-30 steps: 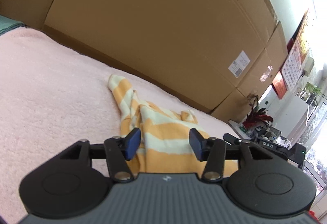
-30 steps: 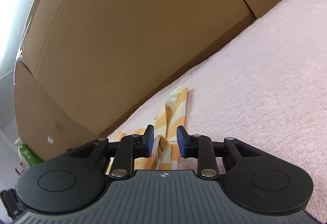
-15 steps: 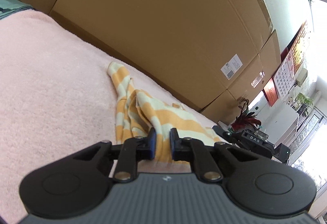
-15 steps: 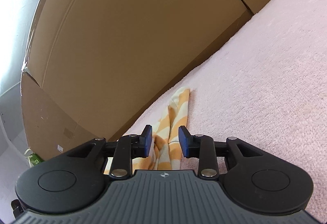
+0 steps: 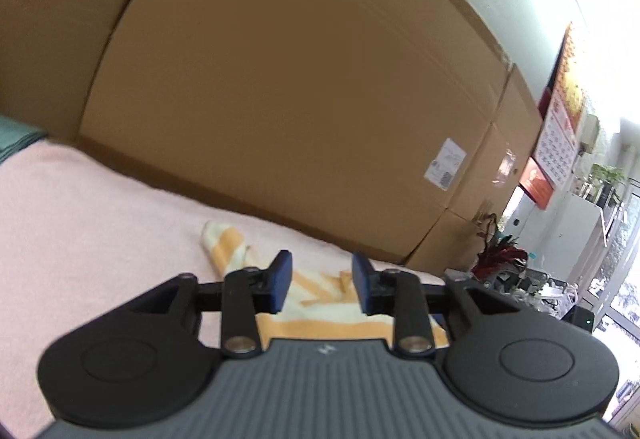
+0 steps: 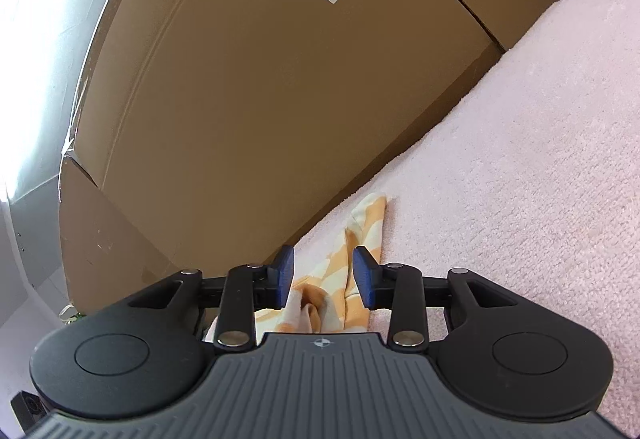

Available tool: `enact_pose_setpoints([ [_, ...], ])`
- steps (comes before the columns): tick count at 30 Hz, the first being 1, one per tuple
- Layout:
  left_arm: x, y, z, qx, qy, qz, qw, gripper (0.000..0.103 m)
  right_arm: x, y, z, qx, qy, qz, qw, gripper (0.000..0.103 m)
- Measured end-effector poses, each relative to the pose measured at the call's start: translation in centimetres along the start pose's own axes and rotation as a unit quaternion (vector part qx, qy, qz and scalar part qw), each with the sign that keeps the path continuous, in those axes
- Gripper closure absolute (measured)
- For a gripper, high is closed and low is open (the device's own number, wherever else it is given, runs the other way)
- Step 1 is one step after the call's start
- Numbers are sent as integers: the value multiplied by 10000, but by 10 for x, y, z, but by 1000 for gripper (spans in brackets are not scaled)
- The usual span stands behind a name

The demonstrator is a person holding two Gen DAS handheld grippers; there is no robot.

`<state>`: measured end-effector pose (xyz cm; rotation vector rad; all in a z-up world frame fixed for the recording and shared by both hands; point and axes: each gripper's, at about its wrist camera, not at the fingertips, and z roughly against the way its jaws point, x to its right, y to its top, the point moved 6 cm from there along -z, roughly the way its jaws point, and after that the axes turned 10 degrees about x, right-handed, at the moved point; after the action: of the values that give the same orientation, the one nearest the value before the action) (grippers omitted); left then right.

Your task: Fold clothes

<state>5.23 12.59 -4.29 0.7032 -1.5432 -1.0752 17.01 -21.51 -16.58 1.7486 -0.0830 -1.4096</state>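
Cardboard boxes point(image 5: 280, 87) wall off the far edge of a pink fleece blanket point(image 5: 80, 239), and just in front of them lies the garment, an orange-and-cream striped top point(image 5: 320, 303), still crumpled with one sleeve trailing toward the boxes.

On the left, the left gripper point(image 5: 320, 279) hangs a little above the near part of the top. Its jaws have just been opening after a brief pinch, and now stand moderately wide with nothing between the pads; the striped cloth shows through the gap, lying below them on the blanket.

On the right, the right gripper point(image 6: 323, 277) sits low over the other end of the striped top point(image 6: 360, 227). Its jaws have just been opening a little and stand at a narrow gap. A bunched ridge of fabric rises between the pads, but they do not seem to press on it.

The step in hand looks like spreading and straightening, not yet folding: the sleeve is twisted and the body rumpled. Next, each claw likely needs to drop onto an edge or hem, close firmly on a single layer, and draw the cloth flat before any fold is made.
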Motion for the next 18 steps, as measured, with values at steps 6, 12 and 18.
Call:
enact_pose_setpoints([
  [6, -15, -35, -61, -892, 624, 60, 9940, 49, -2, -1, -2, -6, 81, 76, 9999, 77],
  [12, -32, -44, -50, -965, 873, 507, 9902, 46, 3, -2, -4, -22, -223, 104, 9997, 76],
  [18, -27, -45, -49, -990, 929, 317, 9902, 45, -52, -24, -13, -410, -86, 1144, 9925, 76],
])
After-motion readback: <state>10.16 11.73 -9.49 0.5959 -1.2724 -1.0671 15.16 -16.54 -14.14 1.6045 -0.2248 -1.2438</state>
